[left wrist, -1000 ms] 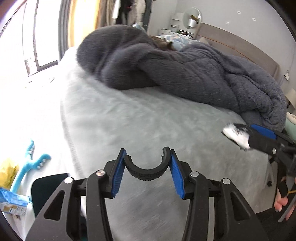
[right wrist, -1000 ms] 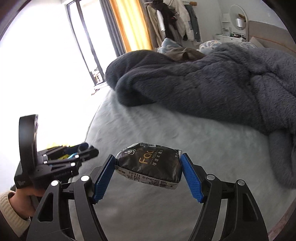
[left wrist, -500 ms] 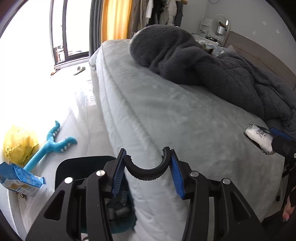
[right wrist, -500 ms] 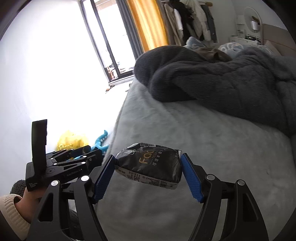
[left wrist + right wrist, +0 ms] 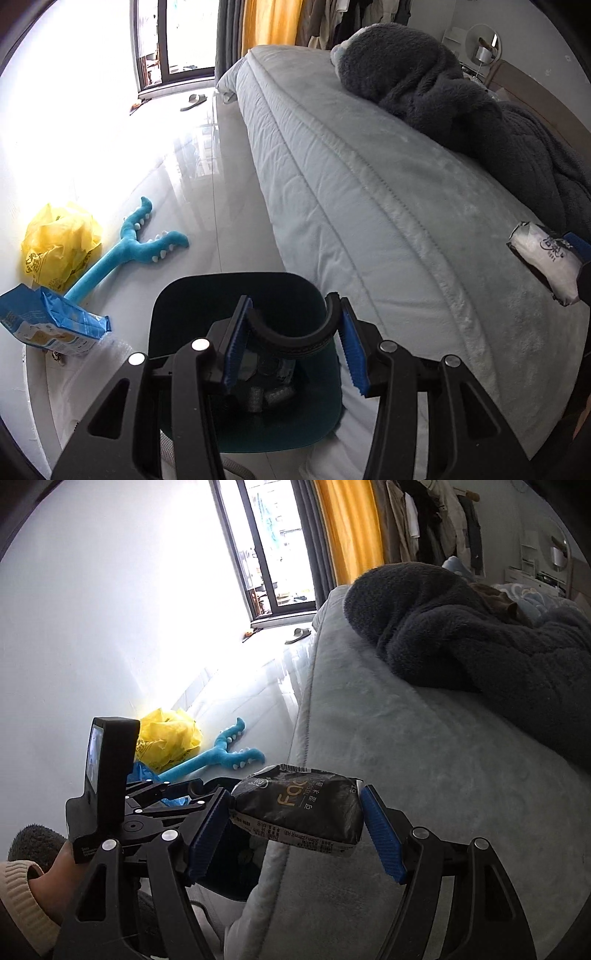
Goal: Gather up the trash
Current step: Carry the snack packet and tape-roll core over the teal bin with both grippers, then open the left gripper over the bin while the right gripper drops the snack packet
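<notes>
My left gripper (image 5: pixel 293 314) is shut on a black curved half-ring (image 5: pixel 291 334), pinched between the blue pads. It hangs over a dark teal bin (image 5: pixel 229 280) standing on the floor against the bed's side, with a few dark scraps at its bottom. My right gripper (image 5: pixel 295 801) is shut on a black tissue pack (image 5: pixel 299 808) with gold lettering, held over the bed's edge. In the left wrist view that tissue pack (image 5: pixel 543 258) shows its white underside at the right edge. The left gripper (image 5: pixel 173 794), in a hand, sits left of the pack.
A grey-sheeted bed (image 5: pixel 369 184) fills the right, with a dark fleece blanket (image 5: pixel 443 92) heaped on it. On the glossy floor lie a yellow plastic bag (image 5: pixel 59 240), a blue plush toy (image 5: pixel 129 251), a blue snack packet (image 5: pixel 48 325) and a slipper (image 5: pixel 194 100).
Both grippers have swung left from above the bed to its side edge. The floor and the teal bin have come into view under the left gripper. Both grips are unchanged.
</notes>
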